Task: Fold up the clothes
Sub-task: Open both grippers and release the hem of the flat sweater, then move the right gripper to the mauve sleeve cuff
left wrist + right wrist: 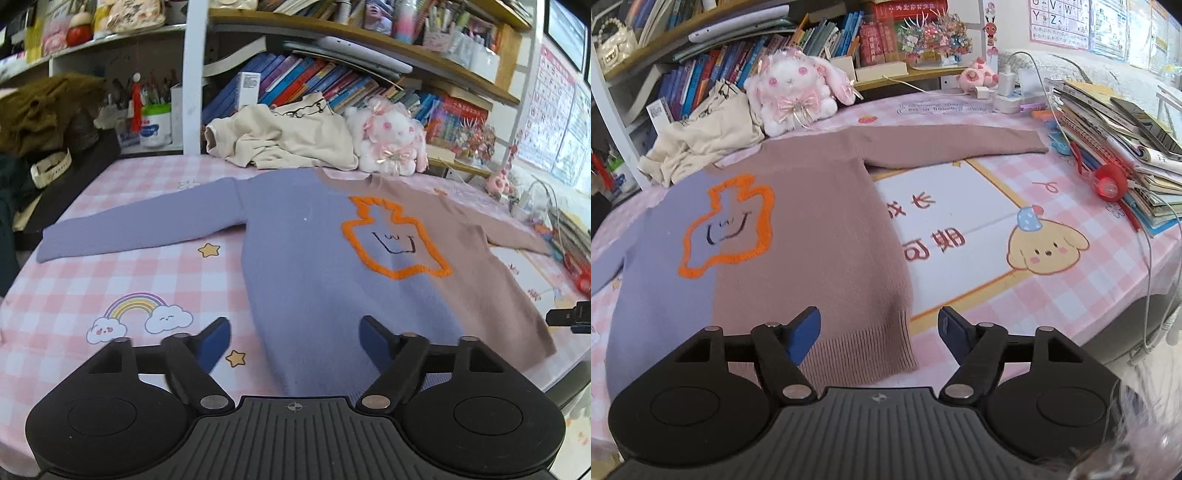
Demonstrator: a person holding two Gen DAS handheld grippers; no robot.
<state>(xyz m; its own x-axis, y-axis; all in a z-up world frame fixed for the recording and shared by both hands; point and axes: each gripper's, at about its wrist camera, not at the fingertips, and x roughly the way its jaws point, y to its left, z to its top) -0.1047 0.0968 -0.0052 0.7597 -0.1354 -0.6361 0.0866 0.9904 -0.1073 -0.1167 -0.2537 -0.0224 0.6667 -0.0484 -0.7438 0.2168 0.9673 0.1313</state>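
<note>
Checked pink cloth [66, 295] w/ flat ribbed-hem knit sweater [303, 258]

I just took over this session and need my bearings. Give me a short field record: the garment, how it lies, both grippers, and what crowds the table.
garment: two-tone sweater, purple and brown halves, orange outline on the chest
state: spread flat on the checked tablecloth, both sleeves out, no fold yet
left gripper: open, empty, above the purple hem
right gripper: open, empty, at the brown hem corner
behind collar: cream garment, plush rabbit
near brown cuff: book stack
</note>
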